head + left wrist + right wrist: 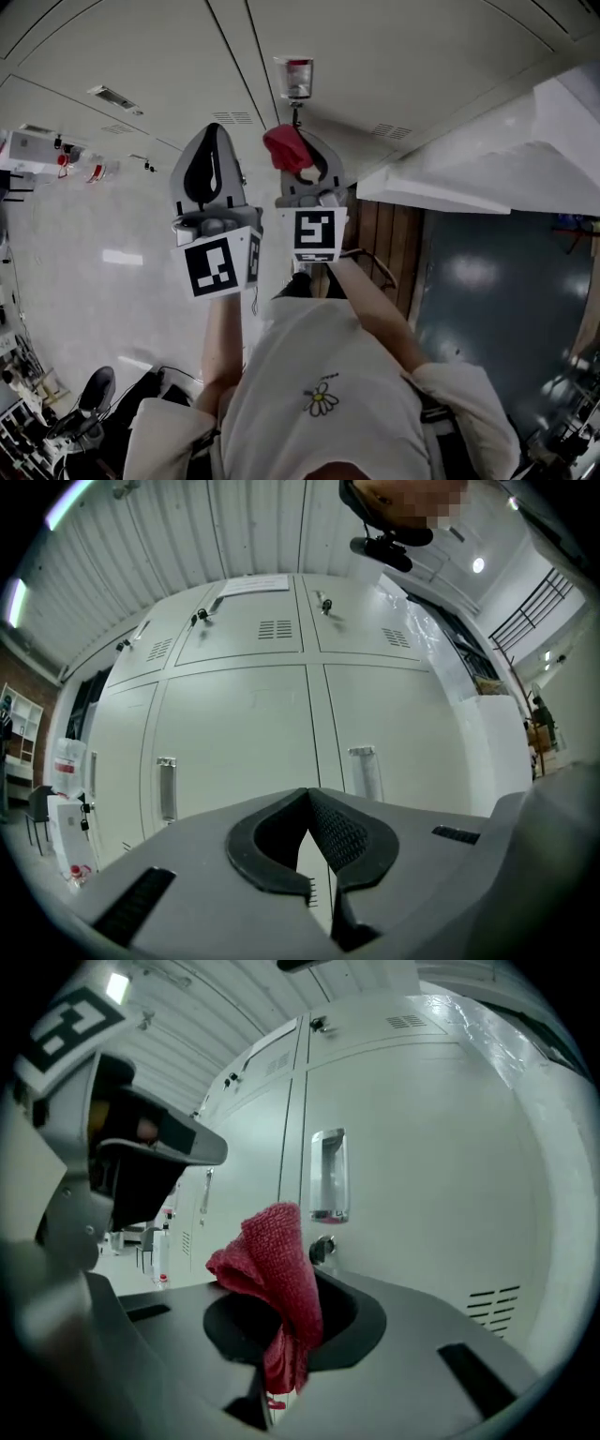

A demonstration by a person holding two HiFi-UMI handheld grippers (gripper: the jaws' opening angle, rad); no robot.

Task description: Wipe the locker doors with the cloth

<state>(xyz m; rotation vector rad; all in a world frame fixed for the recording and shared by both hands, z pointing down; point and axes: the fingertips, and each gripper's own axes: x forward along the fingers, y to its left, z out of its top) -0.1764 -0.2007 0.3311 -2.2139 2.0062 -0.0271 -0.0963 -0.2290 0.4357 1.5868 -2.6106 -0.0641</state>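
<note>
right gripper [302, 150] raised, clamping cloth [272, 1260] | left gripper [308, 797] raised, jaws together

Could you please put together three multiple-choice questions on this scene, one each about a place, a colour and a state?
1. Where is the cloth?
A. Draped over a locker handle
B. Pinched in the right gripper
C. Lying on the floor

2. What colour is the cloth?
A. Red
B. Blue
C. Yellow

3. How do the left gripper's jaws stand?
A. Wide apart
B. Shut on a bottle
C. Shut, with nothing between them

Answers:
1 B: the right gripper view shows the cloth caught between the jaws.
2 A: it shows red in both the head view and the right gripper view.
3 C: the jaw tips meet in the left gripper view, and nothing is held.
</note>
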